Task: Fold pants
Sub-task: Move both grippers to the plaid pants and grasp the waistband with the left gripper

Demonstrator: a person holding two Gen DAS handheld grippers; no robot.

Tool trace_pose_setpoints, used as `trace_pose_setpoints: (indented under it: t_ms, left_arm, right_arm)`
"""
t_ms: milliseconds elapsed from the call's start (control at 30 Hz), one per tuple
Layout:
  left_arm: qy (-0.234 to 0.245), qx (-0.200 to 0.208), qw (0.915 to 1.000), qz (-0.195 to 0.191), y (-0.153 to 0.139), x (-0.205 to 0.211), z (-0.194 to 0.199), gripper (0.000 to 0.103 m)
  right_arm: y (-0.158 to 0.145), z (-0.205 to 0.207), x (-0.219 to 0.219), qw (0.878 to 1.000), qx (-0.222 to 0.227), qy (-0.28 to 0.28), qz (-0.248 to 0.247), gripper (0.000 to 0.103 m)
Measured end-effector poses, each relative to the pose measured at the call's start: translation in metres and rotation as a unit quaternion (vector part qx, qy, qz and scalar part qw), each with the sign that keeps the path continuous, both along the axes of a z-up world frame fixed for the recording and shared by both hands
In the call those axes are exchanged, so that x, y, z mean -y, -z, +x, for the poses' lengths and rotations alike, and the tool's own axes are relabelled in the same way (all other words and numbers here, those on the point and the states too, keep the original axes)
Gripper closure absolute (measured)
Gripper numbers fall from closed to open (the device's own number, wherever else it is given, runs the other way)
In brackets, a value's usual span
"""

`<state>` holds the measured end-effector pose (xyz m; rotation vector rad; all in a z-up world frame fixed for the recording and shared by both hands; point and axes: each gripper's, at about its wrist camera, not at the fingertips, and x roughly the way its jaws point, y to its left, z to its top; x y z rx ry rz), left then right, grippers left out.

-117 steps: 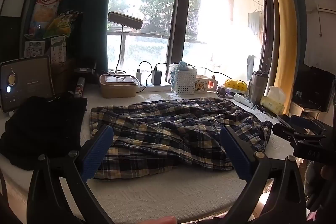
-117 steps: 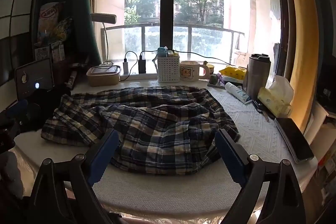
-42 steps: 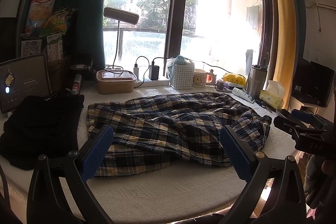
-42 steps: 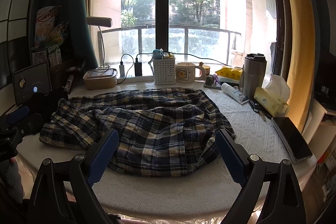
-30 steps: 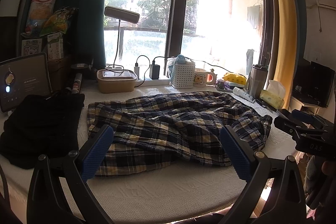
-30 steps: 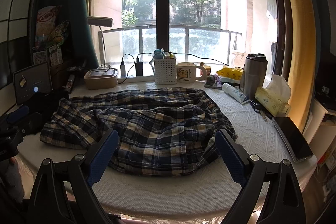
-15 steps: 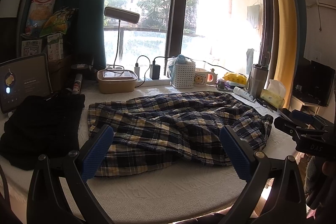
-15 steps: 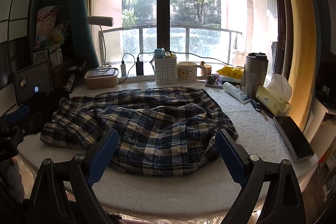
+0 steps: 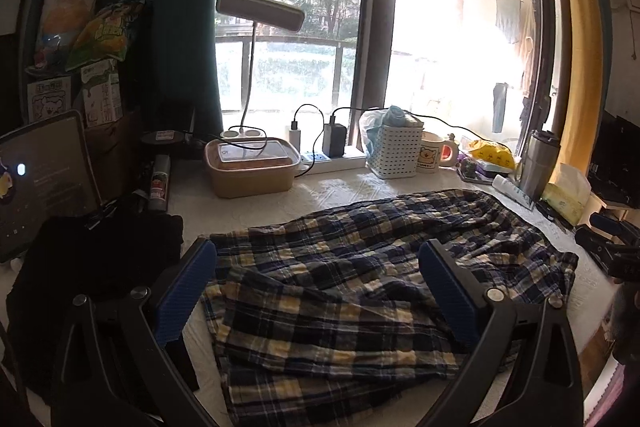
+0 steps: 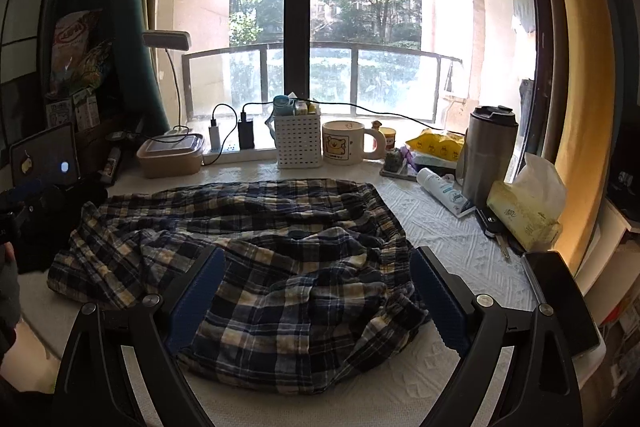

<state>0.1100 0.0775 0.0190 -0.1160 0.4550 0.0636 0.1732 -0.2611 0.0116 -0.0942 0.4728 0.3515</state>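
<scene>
Plaid pants (image 9: 360, 287) are seen from the left wrist camera lying crumpled on the white table cover (image 9: 340, 187), directly ahead of the left gripper (image 9: 316, 287). Its jaws are spread wide with nothing held between them — the blue pads frame the cloth without touching it, as far as can be told. The long axis of the garment runs across the view, from near the black garment (image 9: 92, 267) toward the steel tumbler (image 9: 538, 163).

From the right wrist camera the pants (image 10: 260, 259) again lie straight ahead, stretched sideways, with the bunched end closest to the right gripper (image 10: 316, 291), which is also held wide and empty. Each tong appears nearer to its own end of the garment — so a two-ended pickup is judged likely.
</scene>
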Motion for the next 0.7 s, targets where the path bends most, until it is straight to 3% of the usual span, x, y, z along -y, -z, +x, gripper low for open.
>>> trace_pose_setpoints:
  t_ms: [200,400,533,700]
  left_arm:
    - [-0.014,-0.083,0.9955,0.044,0.015,-0.050,0.070,0.003]
    - [-0.021,-0.155,0.9873,0.026,0.048,-0.088,0.118,0.003]
    - [-0.021,-0.201,0.9793,0.003,0.069,-0.101,0.136,0.003]
    - [-0.006,-0.223,0.9742,0.036,0.082,-0.092,0.145,0.003]
  right_arm:
    - [-0.005,0.076,0.009,0.999,-0.026,-0.029,-0.019,0.008]
    - [-0.010,0.143,0.010,0.997,-0.030,-0.035,-0.062,0.008]
    - [-0.011,0.181,0.009,0.995,-0.047,-0.050,-0.067,0.008]
    - [0.002,0.226,0.004,0.993,-0.071,-0.059,-0.076,0.009]
